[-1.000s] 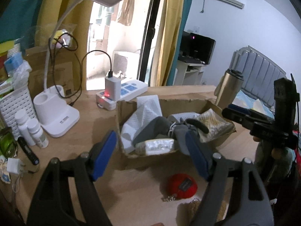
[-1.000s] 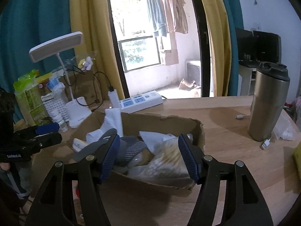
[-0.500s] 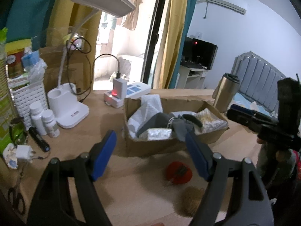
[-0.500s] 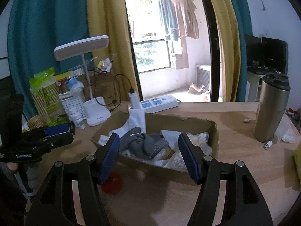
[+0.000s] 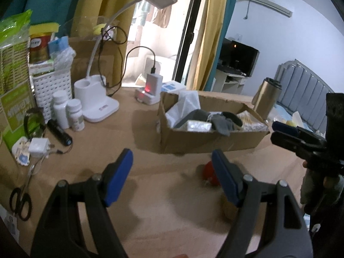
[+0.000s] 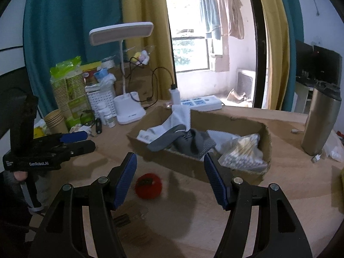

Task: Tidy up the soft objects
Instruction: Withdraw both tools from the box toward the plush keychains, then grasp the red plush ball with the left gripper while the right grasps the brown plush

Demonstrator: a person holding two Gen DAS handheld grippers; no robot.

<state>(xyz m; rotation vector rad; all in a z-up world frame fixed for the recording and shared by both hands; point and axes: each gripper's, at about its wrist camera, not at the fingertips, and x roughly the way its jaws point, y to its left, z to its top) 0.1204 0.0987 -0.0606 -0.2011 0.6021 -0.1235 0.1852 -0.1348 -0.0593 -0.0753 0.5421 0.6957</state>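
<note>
A shallow cardboard box [image 5: 206, 137] [image 6: 189, 163] sits mid-table, filled with grey socks [image 6: 189, 139] [image 5: 223, 124], white cloth [image 6: 180, 116] [image 5: 185, 105] and a bag of pale sticks [image 6: 245, 150]. In front of the box lies a red soft ball [image 6: 148, 186] [image 5: 207, 169], partly hidden behind the left gripper's right finger. My left gripper [image 5: 172, 174] stands open and empty, back from the box. My right gripper [image 6: 169, 178] is open too, nothing between its blue pads. Each gripper shows in the other's view, at the side [image 5: 301, 137] [image 6: 51, 148].
A white desk lamp [image 5: 96, 105] [image 6: 129, 109], pill bottles [image 5: 68, 112], a white basket [image 5: 51, 86], a power strip [image 6: 200, 103], a charger [image 5: 38, 145] and scissors [image 5: 20, 202] crowd the left. A steel flask [image 6: 320, 120] [image 5: 266, 97] stands right of the box.
Both grippers have drawn back from the box, which now looks smaller and farther. The red ball has come into the right wrist view. Neither gripper's opening changed.
</note>
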